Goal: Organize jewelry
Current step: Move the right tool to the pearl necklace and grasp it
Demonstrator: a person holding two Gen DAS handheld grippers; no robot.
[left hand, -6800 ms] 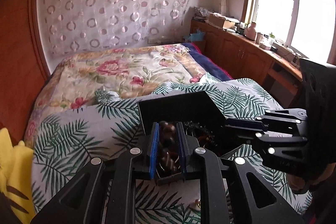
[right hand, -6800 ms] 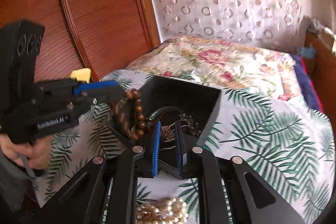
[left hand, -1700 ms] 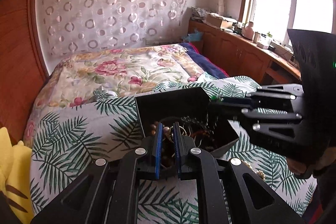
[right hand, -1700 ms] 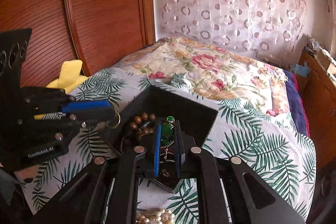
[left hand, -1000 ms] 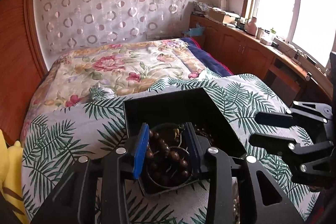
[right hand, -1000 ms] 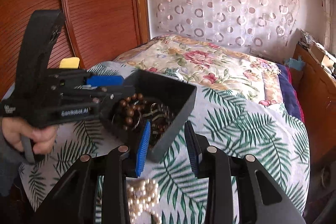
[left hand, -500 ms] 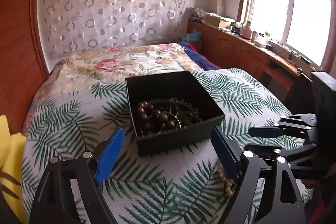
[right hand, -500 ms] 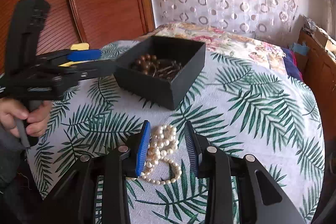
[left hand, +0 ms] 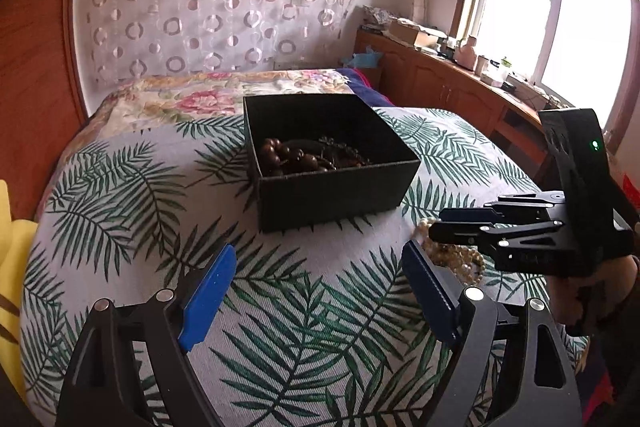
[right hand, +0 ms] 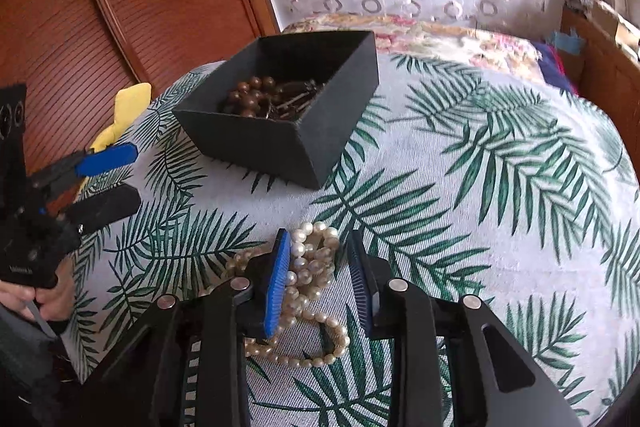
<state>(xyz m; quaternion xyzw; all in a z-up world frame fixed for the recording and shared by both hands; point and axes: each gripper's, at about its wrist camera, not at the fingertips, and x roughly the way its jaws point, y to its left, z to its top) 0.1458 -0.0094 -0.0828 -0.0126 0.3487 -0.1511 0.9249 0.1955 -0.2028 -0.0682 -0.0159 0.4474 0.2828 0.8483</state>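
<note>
The right gripper (right hand: 320,267), which a second ago straddled the black box's (right hand: 280,143) corner, now has its fingers spread around the pearl necklace (right hand: 308,267) on the palm-leaf cloth (right hand: 480,207), unclamped. The left gripper (left hand: 320,291) has drawn back from the box, empty and wide apart. The pearls look like the next piece to go in.

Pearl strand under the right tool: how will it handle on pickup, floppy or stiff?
Likely floppy: the pearl necklace lies in loose, overlapping loops on the palm-print cloth, so unpinched loops should dangle. Its round, glossy beads may slip on the ribbed pads of the open right tool. Probably light; pinching several strands together looks safest.
</note>
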